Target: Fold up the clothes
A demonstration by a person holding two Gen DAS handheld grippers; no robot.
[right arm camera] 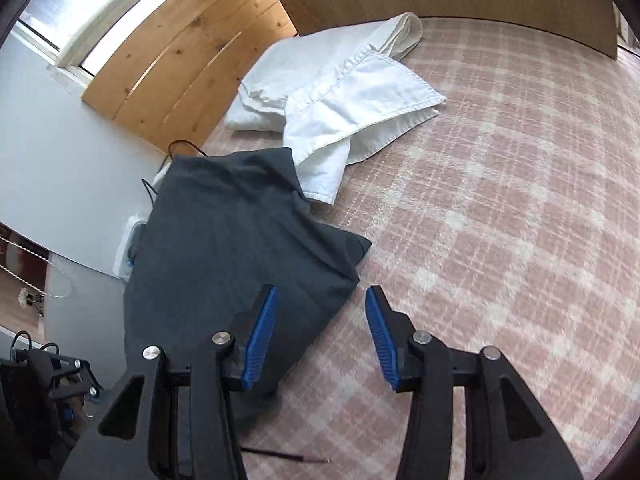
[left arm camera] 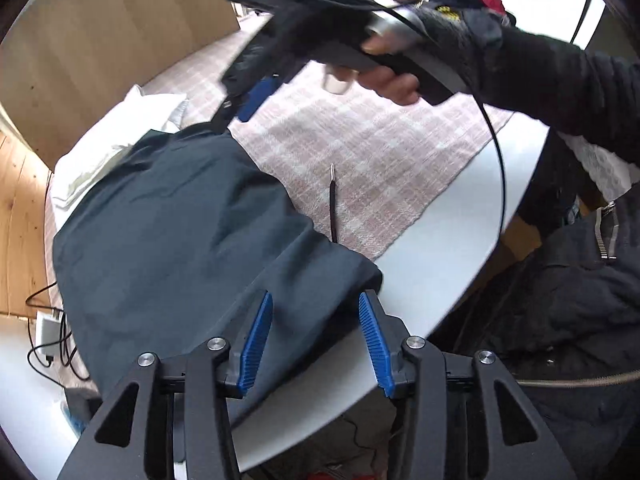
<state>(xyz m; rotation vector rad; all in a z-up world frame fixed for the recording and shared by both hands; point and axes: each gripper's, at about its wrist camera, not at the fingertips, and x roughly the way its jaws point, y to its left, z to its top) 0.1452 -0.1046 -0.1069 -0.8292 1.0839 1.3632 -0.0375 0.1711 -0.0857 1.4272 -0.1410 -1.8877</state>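
Both my grippers stand parted and empty: the left gripper [left arm camera: 316, 340] over the near hem of the dark garment [left arm camera: 180, 240], the right gripper [right arm camera: 320, 336] at its folded corner. I judge one fold laid; next, regrasp an edge. Beyond: one white garment [right arm camera: 340, 92], two pieces altogether on the checked tabletop [right arm camera: 520, 200].

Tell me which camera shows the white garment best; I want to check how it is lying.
The right wrist view: the white garment lies there unblocked, loosely folded on the pink checked cover, one end beside the dark garment. The left wrist view shows only a blurred strip of it behind the dark garment.
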